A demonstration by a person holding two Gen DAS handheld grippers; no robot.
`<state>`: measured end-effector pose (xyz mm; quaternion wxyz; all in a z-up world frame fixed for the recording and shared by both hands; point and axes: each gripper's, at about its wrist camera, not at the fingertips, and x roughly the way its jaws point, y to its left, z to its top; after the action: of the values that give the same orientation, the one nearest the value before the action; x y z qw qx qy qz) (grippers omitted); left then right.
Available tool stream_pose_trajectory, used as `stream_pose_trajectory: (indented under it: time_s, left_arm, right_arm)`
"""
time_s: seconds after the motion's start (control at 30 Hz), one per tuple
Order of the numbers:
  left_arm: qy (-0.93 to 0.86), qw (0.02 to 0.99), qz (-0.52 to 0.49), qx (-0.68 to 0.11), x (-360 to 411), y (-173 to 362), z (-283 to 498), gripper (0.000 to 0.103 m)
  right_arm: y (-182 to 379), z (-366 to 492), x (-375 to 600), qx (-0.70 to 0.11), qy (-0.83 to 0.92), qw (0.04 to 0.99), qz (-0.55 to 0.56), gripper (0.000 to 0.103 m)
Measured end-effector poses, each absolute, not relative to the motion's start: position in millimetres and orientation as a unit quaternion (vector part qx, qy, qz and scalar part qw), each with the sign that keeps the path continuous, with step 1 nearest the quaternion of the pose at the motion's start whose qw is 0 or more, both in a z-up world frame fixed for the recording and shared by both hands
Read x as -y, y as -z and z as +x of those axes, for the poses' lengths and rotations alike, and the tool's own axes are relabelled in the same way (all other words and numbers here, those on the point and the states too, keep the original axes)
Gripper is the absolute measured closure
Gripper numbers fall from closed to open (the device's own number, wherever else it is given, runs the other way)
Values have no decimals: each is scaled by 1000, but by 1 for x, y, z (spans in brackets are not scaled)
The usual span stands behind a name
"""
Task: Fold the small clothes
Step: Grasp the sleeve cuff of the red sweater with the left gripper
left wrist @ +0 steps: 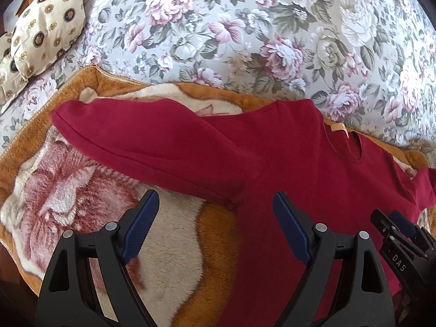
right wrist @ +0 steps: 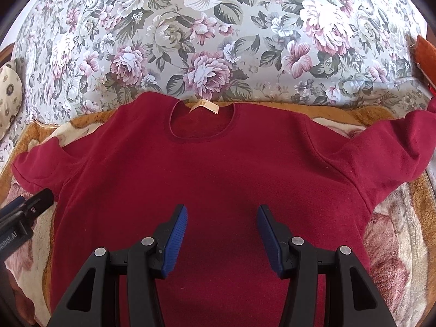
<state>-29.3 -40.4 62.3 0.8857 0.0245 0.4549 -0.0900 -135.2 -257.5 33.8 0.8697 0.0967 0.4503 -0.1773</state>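
A dark red long-sleeved sweater (right wrist: 212, 169) lies flat, front up, on a plush orange and cream blanket (right wrist: 392, 218); its collar with a beige label (right wrist: 204, 106) points away from me. Its left sleeve (left wrist: 141, 139) stretches out to the left. My left gripper (left wrist: 215, 201) is open and empty, above the sweater's left armpit and the blanket. My right gripper (right wrist: 222, 214) is open and empty, above the middle of the sweater's body. The right gripper also shows in the left wrist view (left wrist: 392, 223), and the left gripper shows at the left edge of the right wrist view (right wrist: 24, 207).
A floral bedspread (right wrist: 218, 41) covers the bed beyond the blanket. A cream patterned pillow (left wrist: 46, 27) lies at the far left. An orange-brown object (right wrist: 426, 54) is at the right edge.
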Motion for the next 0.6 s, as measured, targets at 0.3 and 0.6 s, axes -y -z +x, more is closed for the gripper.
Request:
stream_pose_trajectory:
  time_s: [0.3,0.6]
  left_arm:
    - [14,887,-44,-459,-67,-63,30,17]
    - [-72,853,-224,-466,-190,-33,89,17]
  right_arm:
    - [-28,-111,243,-451,161,874,79,52]
    - [-23,-92,223,-448,129,881,74,52]
